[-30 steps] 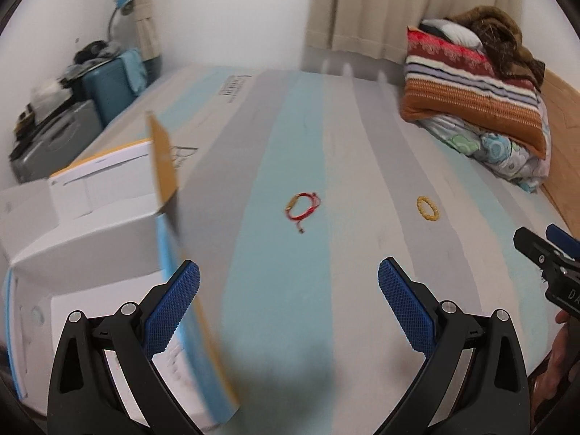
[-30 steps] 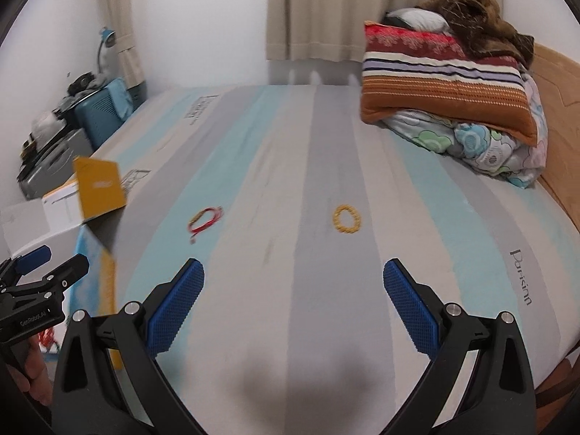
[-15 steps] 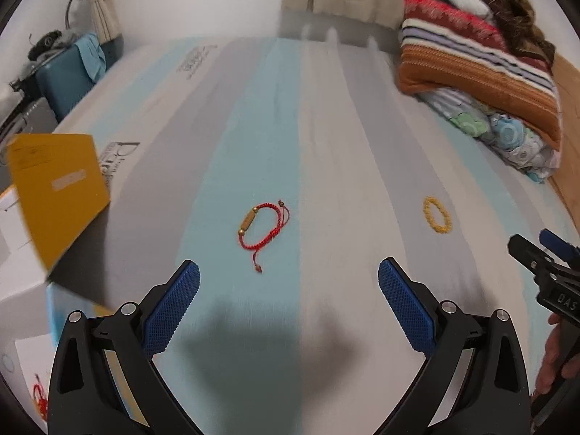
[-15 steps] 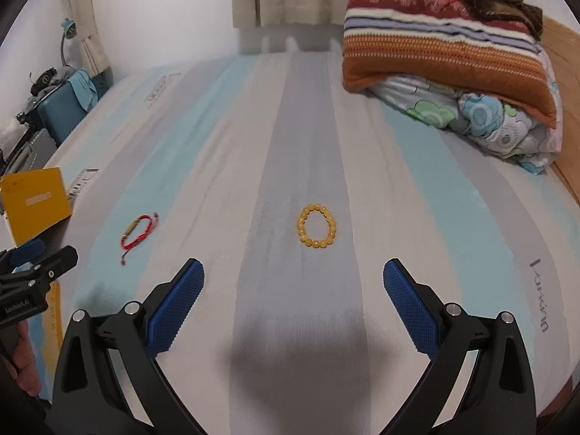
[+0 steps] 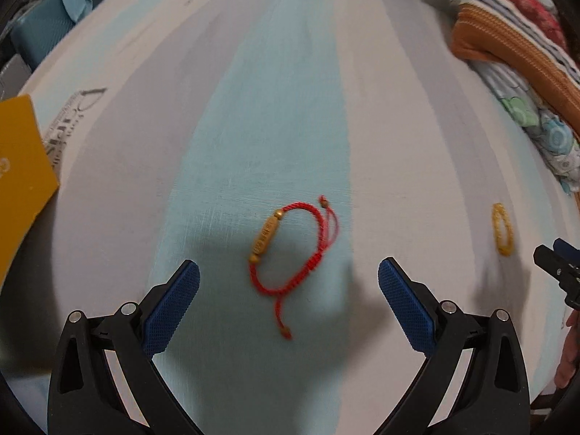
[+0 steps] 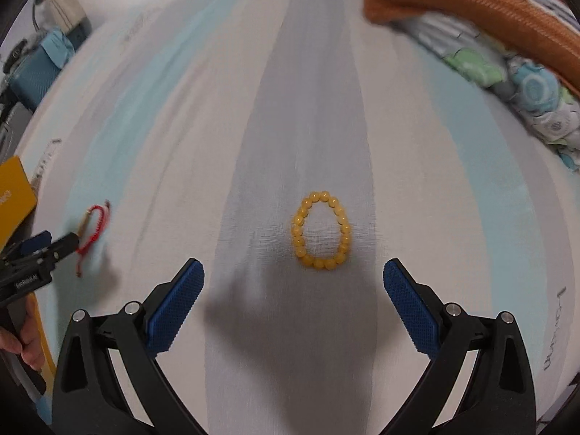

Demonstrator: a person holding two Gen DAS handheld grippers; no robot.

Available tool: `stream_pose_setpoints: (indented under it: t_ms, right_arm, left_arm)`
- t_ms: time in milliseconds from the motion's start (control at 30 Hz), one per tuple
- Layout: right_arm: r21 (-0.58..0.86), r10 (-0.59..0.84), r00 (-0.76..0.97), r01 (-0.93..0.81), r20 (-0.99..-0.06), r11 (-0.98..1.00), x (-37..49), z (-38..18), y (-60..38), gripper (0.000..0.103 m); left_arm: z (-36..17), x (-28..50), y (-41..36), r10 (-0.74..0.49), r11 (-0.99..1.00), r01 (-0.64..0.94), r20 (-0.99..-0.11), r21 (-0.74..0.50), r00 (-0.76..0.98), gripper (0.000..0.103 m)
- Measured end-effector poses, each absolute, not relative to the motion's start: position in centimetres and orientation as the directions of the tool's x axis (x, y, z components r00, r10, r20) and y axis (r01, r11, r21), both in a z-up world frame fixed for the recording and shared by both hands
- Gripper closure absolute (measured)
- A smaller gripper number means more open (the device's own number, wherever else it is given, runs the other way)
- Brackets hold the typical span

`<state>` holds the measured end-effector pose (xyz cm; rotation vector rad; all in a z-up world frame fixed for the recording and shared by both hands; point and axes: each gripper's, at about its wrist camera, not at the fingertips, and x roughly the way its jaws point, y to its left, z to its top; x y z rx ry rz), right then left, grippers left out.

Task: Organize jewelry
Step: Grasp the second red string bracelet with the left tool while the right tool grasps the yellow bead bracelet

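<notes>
A red cord bracelet with a gold tube bead (image 5: 290, 250) lies on the striped bedsheet, just ahead of my open, empty left gripper (image 5: 289, 282). A yellow bead bracelet (image 6: 321, 230) lies on a grey stripe just ahead of my open, empty right gripper (image 6: 293, 282). The yellow bracelet also shows at the right in the left wrist view (image 5: 502, 229), and the red bracelet at the left in the right wrist view (image 6: 92, 228). Each gripper appears at the edge of the other's view: right gripper (image 5: 558, 272), left gripper (image 6: 40, 253).
An orange box flap (image 5: 18, 177) stands at the left edge of the bed. A striped orange pillow (image 5: 514, 32) and floral bedding (image 5: 543, 134) lie at the far right. A teal suitcase (image 5: 43, 32) stands beside the bed at the far left.
Both grippers have moved forward and down toward the bed. The red bracelet now sits close before the left fingers, the yellow bracelet close before the right fingers. The box has slid out to the left.
</notes>
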<state>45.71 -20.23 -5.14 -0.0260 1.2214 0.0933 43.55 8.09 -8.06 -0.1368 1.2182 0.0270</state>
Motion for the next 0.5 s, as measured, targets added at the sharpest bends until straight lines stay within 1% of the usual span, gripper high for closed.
stream_pose_setpoints:
  t_ms: [100, 267, 300, 333, 400, 433, 500]
  right_arm:
    - [0.032, 0.057, 0.282, -0.091, -0.958, 0.995, 47.2, -6.9, -20.2, 0.008]
    - [0.056, 0.069, 0.225, -0.063, -0.972, 0.996, 48.9, -9.2, -21.1, 0.008]
    - [0.057, 0.069, 0.212, -0.065, -0.975, 0.996, 49.2, -9.6, -21.2, 0.01]
    - [0.062, 0.074, 0.199, -0.065, -0.977, 0.996, 49.5, -10.1, -21.3, 0.015]
    - [0.077, 0.087, 0.188, -0.056, -0.978, 0.995, 49.9, -10.7, -21.5, 0.017]
    - [0.085, 0.092, 0.178, -0.048, -0.98, 0.995, 49.9, -11.1, -21.6, 0.021]
    - [0.083, 0.09, 0.169, -0.049, -0.982, 0.995, 50.0, -11.7, -21.7, 0.023]
  left_arm:
    - [-9.7, 44.7, 8.1, -0.029, 0.996, -0.071, -0.956, -0.052, 0.293, 0.007]
    - [-11.4, 45.7, 7.9, -0.023, 0.998, -0.056, -0.969, -0.038, 0.247, 0.008]
    - [-11.6, 45.7, 7.7, -0.017, 0.998, -0.052, -0.97, -0.03, 0.241, 0.01]
    - [-11.9, 45.8, 7.6, -0.006, 0.999, -0.042, -0.971, -0.016, 0.237, 0.011]
    - [-12.1, 45.8, 7.3, 0.006, 1.0, -0.022, -0.97, 0.001, 0.244, 0.011]
    - [-12.2, 45.8, 7.2, 0.009, 1.0, -0.017, -0.97, 0.005, 0.242, 0.011]
    - [-12.5, 45.7, 7.3, 0.006, 1.0, -0.017, -0.971, 0.003, 0.238, 0.011]
